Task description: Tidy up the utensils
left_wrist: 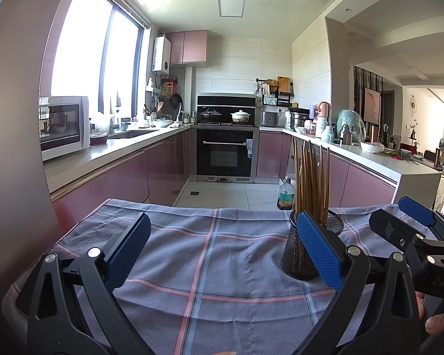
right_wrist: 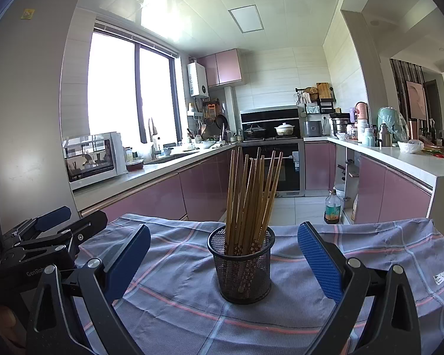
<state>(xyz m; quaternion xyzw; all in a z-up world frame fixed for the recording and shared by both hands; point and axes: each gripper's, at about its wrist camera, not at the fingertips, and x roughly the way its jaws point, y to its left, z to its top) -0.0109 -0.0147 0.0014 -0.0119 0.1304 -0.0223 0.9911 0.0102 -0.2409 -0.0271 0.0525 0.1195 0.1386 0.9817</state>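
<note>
A black mesh cup point(right_wrist: 242, 266) stands upright on a grey checked cloth point(right_wrist: 174, 310), holding several wooden chopsticks point(right_wrist: 248, 195). My right gripper point(right_wrist: 223, 254) is open, and the cup sits between its blue fingers, slightly ahead of them. In the left wrist view the same cup point(left_wrist: 300, 254) stands just behind the right finger of my left gripper point(left_wrist: 222, 245), which is open and empty over the cloth point(left_wrist: 210, 260). Each gripper also shows at the edge of the other's view: the right gripper point(left_wrist: 399, 222) and the left gripper point(right_wrist: 71, 222).
The cloth-covered table ends at a far edge, with tiled floor beyond. A bottle point(right_wrist: 332, 207) stands on the floor by pink cabinets. Counters run along both sides, with a white microwave point(left_wrist: 63, 125) on the left and an oven point(left_wrist: 225, 156) at the back.
</note>
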